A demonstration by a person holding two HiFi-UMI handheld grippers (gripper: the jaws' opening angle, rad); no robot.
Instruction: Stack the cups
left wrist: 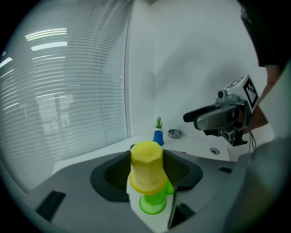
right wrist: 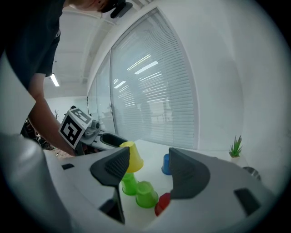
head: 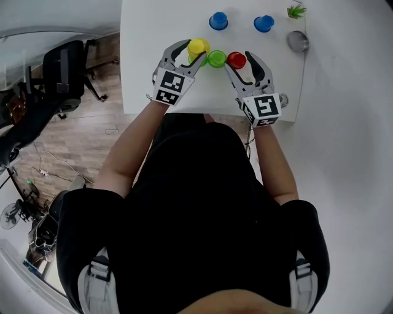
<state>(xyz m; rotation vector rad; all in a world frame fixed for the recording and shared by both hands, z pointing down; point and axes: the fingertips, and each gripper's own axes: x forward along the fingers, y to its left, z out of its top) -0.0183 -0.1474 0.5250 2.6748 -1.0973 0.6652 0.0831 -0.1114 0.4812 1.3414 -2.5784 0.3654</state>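
The green cup, upturned in the middle of the white counter, is taken as the mark. Just left of it, the left tool is clamped on an upturned yellow cup, with a pad pressed against each side. That cup is held slightly tilted over a second green cup, which stands just beside the mark on its left. Whether the yellow rim rests on this second cup cannot be told.

Straight beyond the mark, well apart from it, one blue cup is seen. Just right of the mark stands a red cup. The right tool is held there with its jaws apart. The red cup lies low between them, nearer the right jaw, and is pressed by neither pad.

Beyond the mark and to its right a second blue cup is placed. Farther right, near the counter's edge, a small plant and a metal bowl are found.
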